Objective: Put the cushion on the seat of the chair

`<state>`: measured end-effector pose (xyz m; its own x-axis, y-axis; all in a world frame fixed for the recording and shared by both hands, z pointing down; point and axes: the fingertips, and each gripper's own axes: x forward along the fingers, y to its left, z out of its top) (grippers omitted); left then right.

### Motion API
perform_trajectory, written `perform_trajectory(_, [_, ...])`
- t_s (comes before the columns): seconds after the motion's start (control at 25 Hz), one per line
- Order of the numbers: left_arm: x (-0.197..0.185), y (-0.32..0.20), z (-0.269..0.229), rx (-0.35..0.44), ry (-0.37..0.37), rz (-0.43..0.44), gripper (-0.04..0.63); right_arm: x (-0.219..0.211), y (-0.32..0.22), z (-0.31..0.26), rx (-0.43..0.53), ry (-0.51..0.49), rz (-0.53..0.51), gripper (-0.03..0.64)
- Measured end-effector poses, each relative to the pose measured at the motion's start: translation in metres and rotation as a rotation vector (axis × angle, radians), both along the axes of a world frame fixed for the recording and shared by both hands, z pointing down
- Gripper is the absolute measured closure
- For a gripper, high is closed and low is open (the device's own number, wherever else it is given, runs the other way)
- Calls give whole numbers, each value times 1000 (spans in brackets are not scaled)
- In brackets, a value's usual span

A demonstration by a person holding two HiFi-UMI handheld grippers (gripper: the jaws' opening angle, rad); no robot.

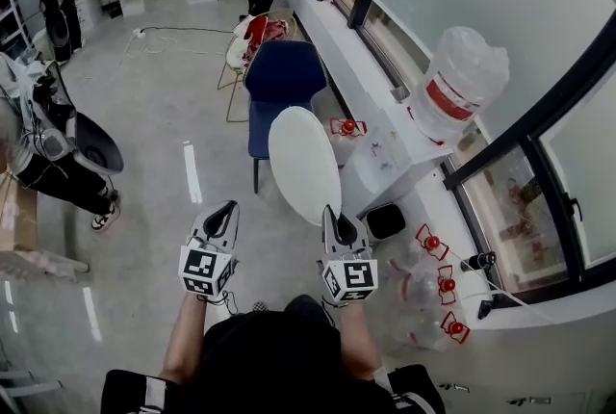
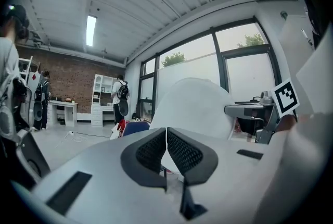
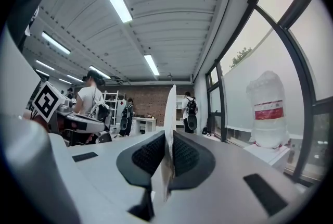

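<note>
A flat white oval cushion (image 1: 302, 162) hangs on edge in the air, with my right gripper (image 1: 332, 218) shut on its near rim. In the right gripper view the cushion (image 3: 169, 113) shows as a thin white edge clamped between the black pads. My left gripper (image 1: 223, 218) is shut with nothing between its pads (image 2: 179, 152), held level with the right one and to the left of the cushion (image 2: 195, 108). Beyond the cushion stands a blue chair (image 1: 281, 85) by the window ledge; its seat is partly hidden behind the cushion.
A white window ledge (image 1: 351, 46) runs along the right with a large water bottle (image 1: 457, 80) on it. Red-capped empty bottles (image 1: 438, 282) and a black bin (image 1: 385, 221) lie on the floor at right. A person (image 1: 38, 142) stands at left. More chairs (image 1: 252, 35) stand behind the blue one.
</note>
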<state>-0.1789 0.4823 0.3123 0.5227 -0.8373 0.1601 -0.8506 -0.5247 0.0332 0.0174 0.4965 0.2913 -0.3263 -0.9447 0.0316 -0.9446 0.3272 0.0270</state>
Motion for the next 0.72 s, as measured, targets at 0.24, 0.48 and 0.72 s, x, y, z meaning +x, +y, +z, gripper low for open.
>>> perform_trajectory(0.24, [-13,-20,1,11,1,-3,572,-19,-22,2,-10,-3,-19,571])
perform_trajectory(0.48, [-28,-51,8,-2,-5,-30,572,-29,-57,11,-26,-6,-39,571])
perform_trajectory(0.72, [-27,-110,14,0,-15,-57,572,-23,-122,21,-32,-10,-57,571])
